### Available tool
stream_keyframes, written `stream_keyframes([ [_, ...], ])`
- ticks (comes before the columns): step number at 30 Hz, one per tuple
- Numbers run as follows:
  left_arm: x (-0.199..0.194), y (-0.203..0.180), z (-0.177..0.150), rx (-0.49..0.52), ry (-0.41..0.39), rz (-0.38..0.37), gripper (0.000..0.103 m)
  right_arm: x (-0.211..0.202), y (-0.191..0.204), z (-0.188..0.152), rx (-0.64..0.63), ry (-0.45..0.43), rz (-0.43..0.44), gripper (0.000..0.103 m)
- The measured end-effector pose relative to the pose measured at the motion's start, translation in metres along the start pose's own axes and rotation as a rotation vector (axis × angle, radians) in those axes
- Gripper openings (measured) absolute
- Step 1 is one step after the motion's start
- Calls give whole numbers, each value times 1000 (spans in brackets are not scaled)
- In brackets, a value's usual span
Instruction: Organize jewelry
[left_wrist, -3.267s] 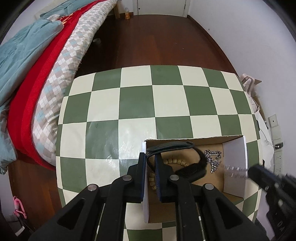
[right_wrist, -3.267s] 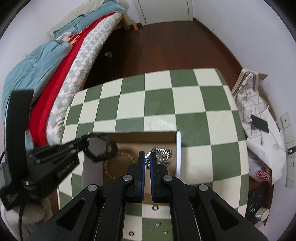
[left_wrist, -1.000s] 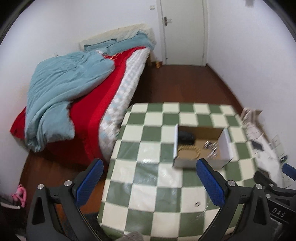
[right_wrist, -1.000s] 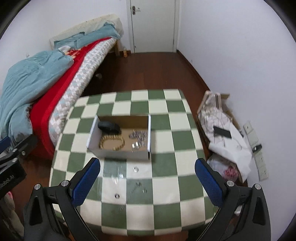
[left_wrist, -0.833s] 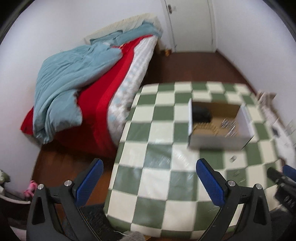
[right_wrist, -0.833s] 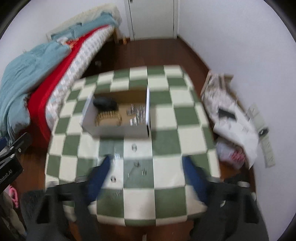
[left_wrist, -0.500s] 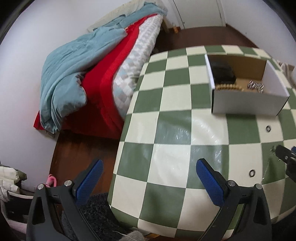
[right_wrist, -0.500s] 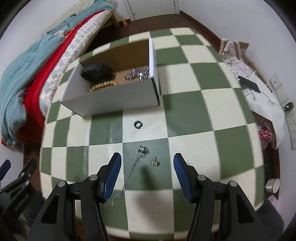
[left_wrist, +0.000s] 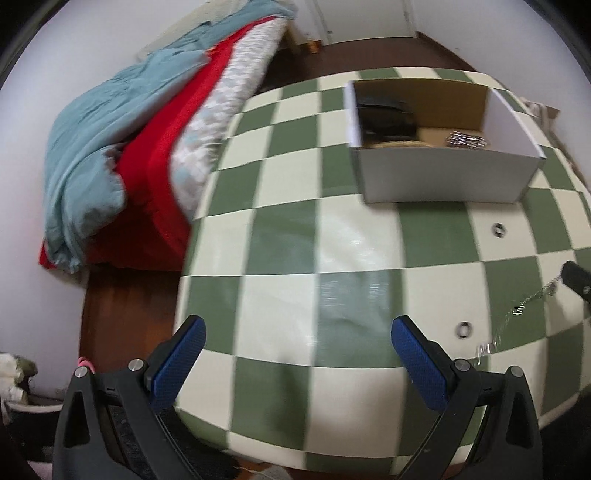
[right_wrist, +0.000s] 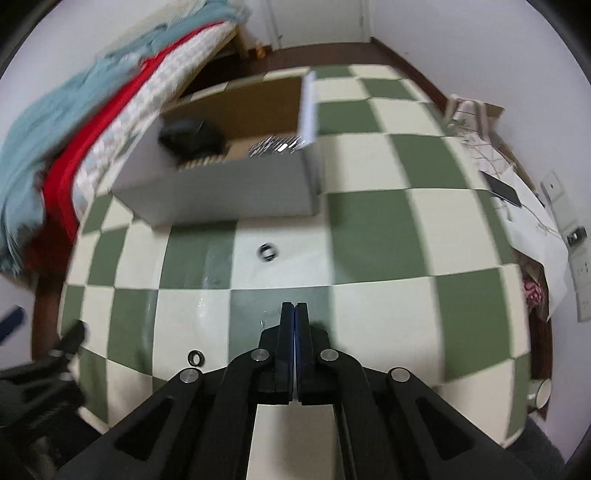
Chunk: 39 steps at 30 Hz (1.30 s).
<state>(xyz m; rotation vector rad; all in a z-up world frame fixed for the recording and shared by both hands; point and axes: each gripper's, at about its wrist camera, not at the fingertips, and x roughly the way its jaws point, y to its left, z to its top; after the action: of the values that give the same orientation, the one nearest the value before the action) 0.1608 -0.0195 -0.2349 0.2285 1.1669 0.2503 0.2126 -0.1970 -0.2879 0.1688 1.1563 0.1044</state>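
Boxing underway: box (left_wrist: 443, 181) holds several pieces; 2 rings (right_wrist: 268, 252) remain; right gripper (right_wrist: 295, 314) closed, probably pinching chain (left_wrist: 524, 306); left gripper (left_wrist: 295, 347) open.

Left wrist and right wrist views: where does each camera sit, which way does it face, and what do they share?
Left wrist: on the left gripper, angled down at the checkered table; open jaws show below.
Right wrist: on the right gripper, angled down at the table; jaws shut, tips at a thin chain.
Shared: the cardboard box, two rings, the bed.
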Motion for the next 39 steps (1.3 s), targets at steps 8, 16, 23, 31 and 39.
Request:
stream_keyframes([
  [8, 10, -53, -3, 101, 45, -146, 102, -24, -62, -11, 109, 6, -38, 0],
  [16, 19, -79, -11, 151, 70, -198, 71, -7, -85, -24, 150, 50, -66, 0],
  [23, 10, -84, -7, 159, 67, -256, 10, -3, -88, -26, 152, 57, -63, 0],
  [31, 6, -71, -6, 133, 46, -247, 9, -12, -79, -22, 129, 34, -54, 0],
  [39, -24, -43, 3, 74, -28, -253, 9, -44, -60, -10, 101, -24, 2, 0],
])
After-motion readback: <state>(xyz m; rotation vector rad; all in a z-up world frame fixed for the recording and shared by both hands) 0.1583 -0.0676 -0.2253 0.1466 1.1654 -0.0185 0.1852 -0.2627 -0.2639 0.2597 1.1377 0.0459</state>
